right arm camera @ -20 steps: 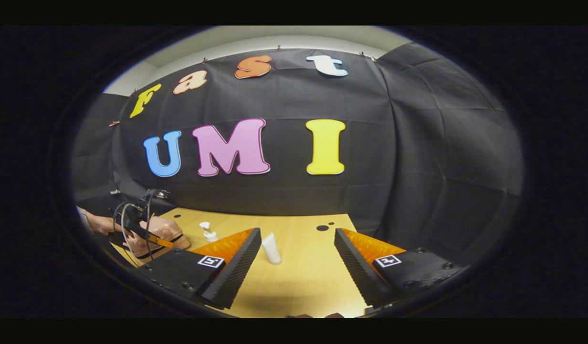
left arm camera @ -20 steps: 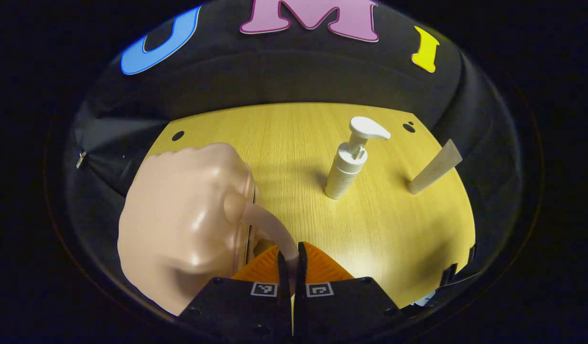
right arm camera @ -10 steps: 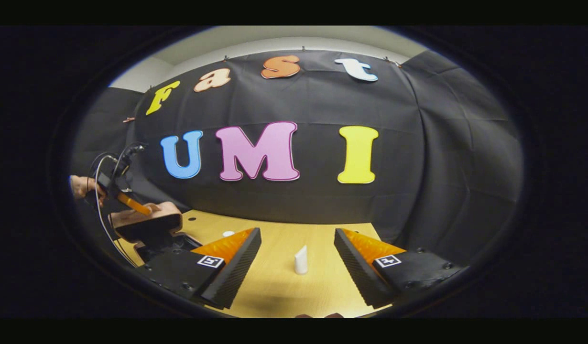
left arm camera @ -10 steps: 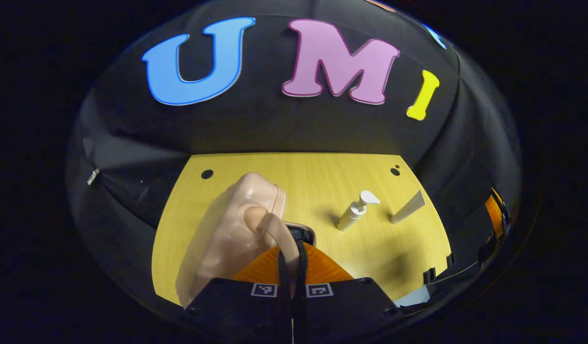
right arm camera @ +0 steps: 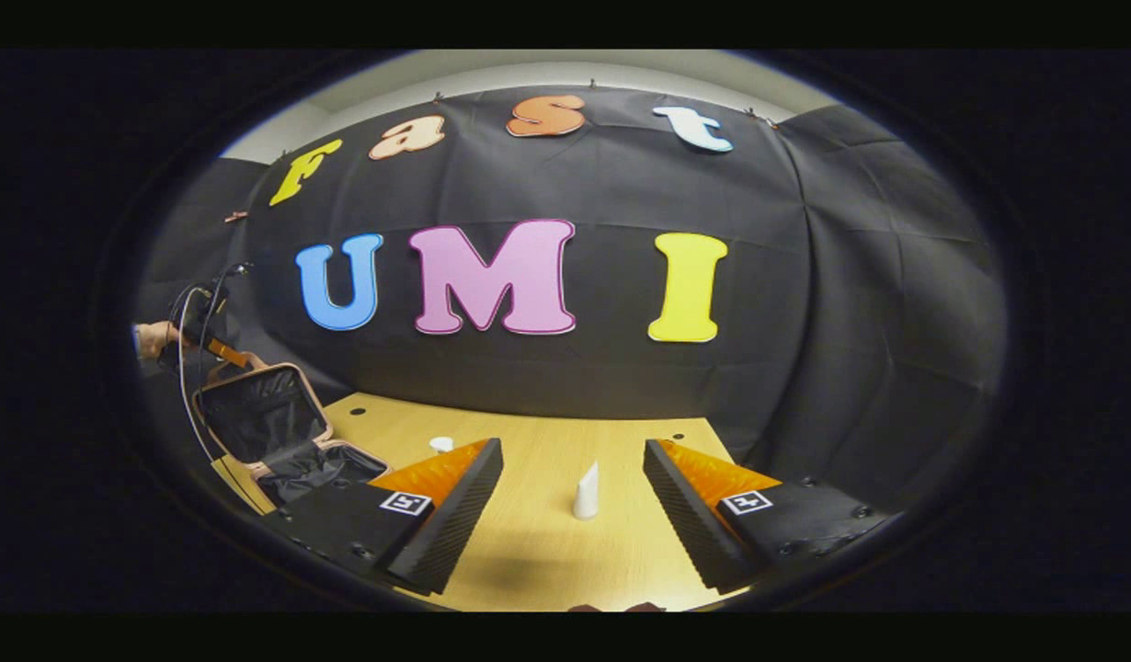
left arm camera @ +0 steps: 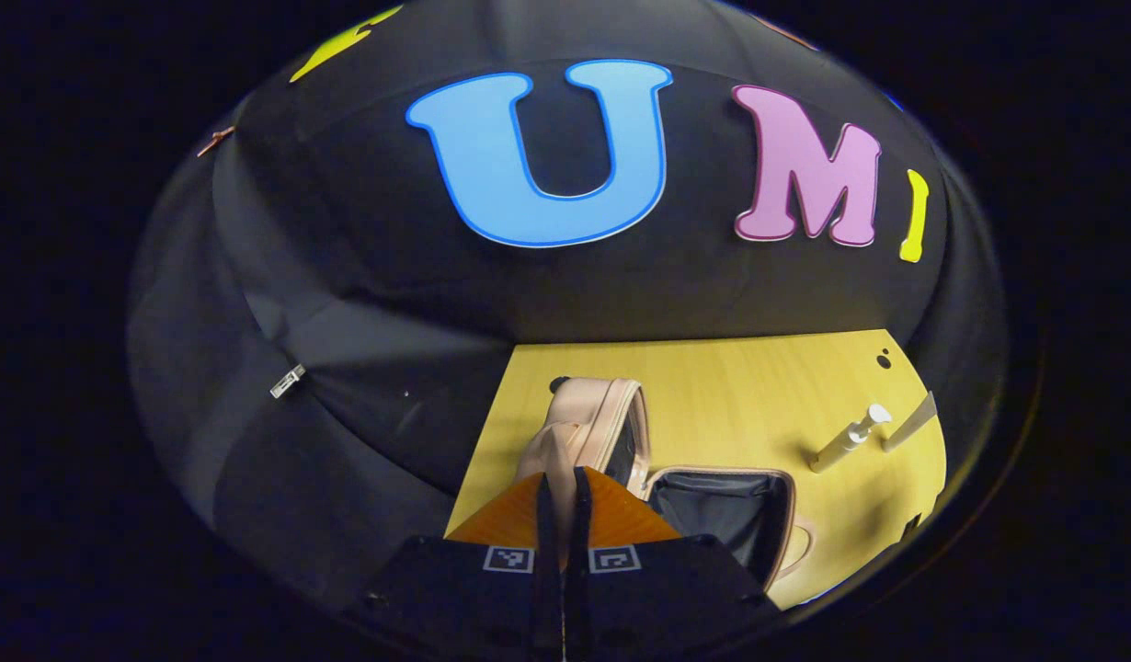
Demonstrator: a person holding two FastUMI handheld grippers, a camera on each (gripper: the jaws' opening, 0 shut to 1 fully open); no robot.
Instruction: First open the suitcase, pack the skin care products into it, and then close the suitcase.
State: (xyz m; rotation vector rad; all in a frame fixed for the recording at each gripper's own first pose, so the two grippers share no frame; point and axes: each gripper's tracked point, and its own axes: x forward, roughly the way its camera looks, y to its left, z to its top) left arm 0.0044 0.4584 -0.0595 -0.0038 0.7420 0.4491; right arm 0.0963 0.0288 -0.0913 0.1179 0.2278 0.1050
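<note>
The suitcase (left arm camera: 621, 441) is lying open at the left part of the wooden table (left arm camera: 759, 386). In the left gripper view its pink lid (left arm camera: 588, 428) is standing nearly upright, and the lower half (left arm camera: 722, 515) is lying flat beside it with the dark lining facing up. The long axis of the lower half is running away from the raised lid toward the bottles. In the right gripper view the lid (right arm camera: 257, 409) is showing its dark inner side toward the middle of the table, and the lower half (right arm camera: 322, 460) is resting below it.

The left gripper (left arm camera: 562, 487) is holding its two fingers pressed together on the pink handle strap (left arm camera: 547, 450) at the top edge of the lid. In the right gripper view this gripper (right arm camera: 221, 348) is sitting at the upper edge of the lid, and a hand (right arm camera: 156, 338) is holding it from the left.

The right gripper (right arm camera: 573, 478) is hanging above the table with its fingers spread wide and nothing between them. A white tube (right arm camera: 585, 492) is standing on its cap on the table beyond the gap, with the flat end pointing up. In the left gripper view the tube (left arm camera: 910, 421) and a white pump bottle (left arm camera: 846, 439) are standing near each other at the far right of the table, well apart from the suitcase. The pump spout is pointing toward the tube.
</note>
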